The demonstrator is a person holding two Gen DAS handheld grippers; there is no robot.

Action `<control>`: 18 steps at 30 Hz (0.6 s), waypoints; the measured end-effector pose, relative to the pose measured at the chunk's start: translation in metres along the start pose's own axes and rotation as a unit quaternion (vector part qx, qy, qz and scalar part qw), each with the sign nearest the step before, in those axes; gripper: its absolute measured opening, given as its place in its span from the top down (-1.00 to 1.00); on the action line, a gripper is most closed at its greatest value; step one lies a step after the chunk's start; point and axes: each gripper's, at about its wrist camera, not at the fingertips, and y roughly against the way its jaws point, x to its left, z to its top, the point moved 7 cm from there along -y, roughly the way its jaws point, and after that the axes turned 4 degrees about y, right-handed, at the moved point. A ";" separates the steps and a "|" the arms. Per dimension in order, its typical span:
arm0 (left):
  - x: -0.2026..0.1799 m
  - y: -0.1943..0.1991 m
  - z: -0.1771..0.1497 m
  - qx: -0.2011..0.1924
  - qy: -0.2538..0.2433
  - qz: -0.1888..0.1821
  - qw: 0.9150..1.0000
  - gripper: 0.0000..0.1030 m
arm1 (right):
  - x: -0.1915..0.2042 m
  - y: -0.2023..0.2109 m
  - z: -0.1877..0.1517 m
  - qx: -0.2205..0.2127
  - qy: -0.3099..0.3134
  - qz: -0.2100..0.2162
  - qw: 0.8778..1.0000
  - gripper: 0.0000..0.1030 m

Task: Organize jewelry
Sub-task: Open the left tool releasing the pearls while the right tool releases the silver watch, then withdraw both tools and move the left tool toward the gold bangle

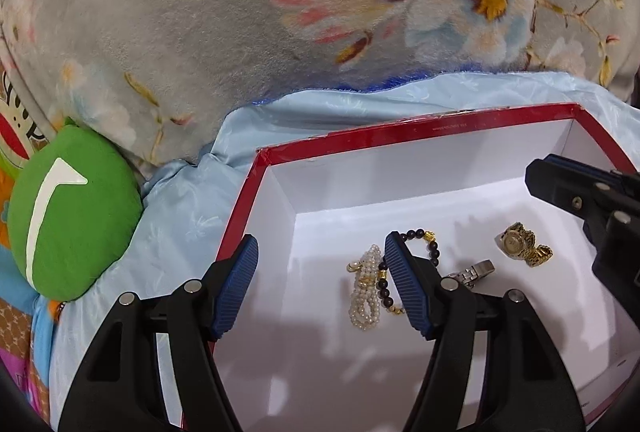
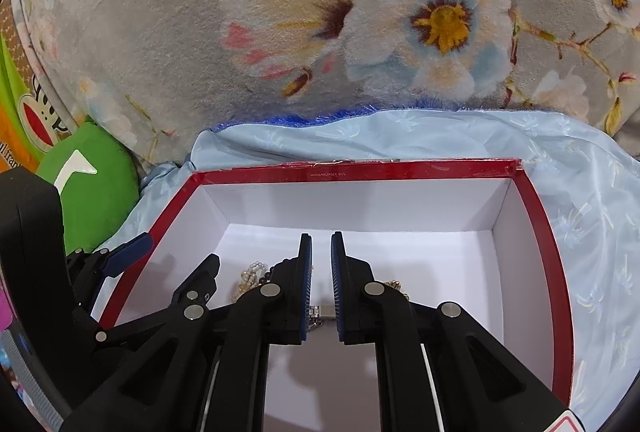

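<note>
The left gripper [image 1: 320, 264] hangs wide and empty over the red-rimmed box [image 1: 440, 119], where the pearl bracelet [image 1: 365, 292], dark bead bracelet [image 1: 434, 252], silver watch [image 1: 476, 270] and gold watch [image 1: 520, 244] lie. The right gripper [image 2: 321, 264] hovers nearly closed, holding nothing. I'd lift the left one straight up, clear of the beads.

box [image 2: 360, 169] far half bare, jewelry [image 1: 366, 288] nearside
</note>
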 end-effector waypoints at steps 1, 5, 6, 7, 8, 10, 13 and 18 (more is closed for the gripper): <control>0.000 0.001 -0.001 -0.001 0.000 0.001 1.000 -0.23 | 0.000 0.000 0.000 -0.001 0.001 0.000 1.000 0.82; 0.000 0.001 -0.001 -0.001 0.003 0.000 1.000 -0.23 | 0.001 0.002 0.000 -0.003 0.004 -0.002 1.000 0.82; 0.001 0.001 -0.001 0.000 0.005 0.000 1.000 -0.23 | 0.001 0.002 0.000 -0.002 0.004 -0.003 1.000 0.82; 0.002 0.001 -0.001 0.000 0.008 -0.001 1.000 -0.23 | 0.001 0.003 0.000 -0.003 0.004 -0.004 1.000 0.82; 0.002 0.001 -0.001 0.001 0.010 -0.003 1.000 -0.23 | 0.001 0.003 0.000 -0.003 0.004 -0.004 1.000 0.82; 0.004 0.001 -0.001 0.003 0.017 -0.006 1.000 -0.23 | 0.001 0.005 0.000 -0.005 0.006 -0.006 1.000 0.82; 0.009 0.001 -0.001 0.008 0.035 -0.014 0.999 -0.23 | 0.002 0.009 -0.001 -0.009 0.009 -0.008 1.000 0.80; 0.022 0.005 -0.006 0.027 0.078 -0.040 0.996 -0.24 | 0.007 0.040 -0.013 -0.031 0.028 -0.029 0.999 0.64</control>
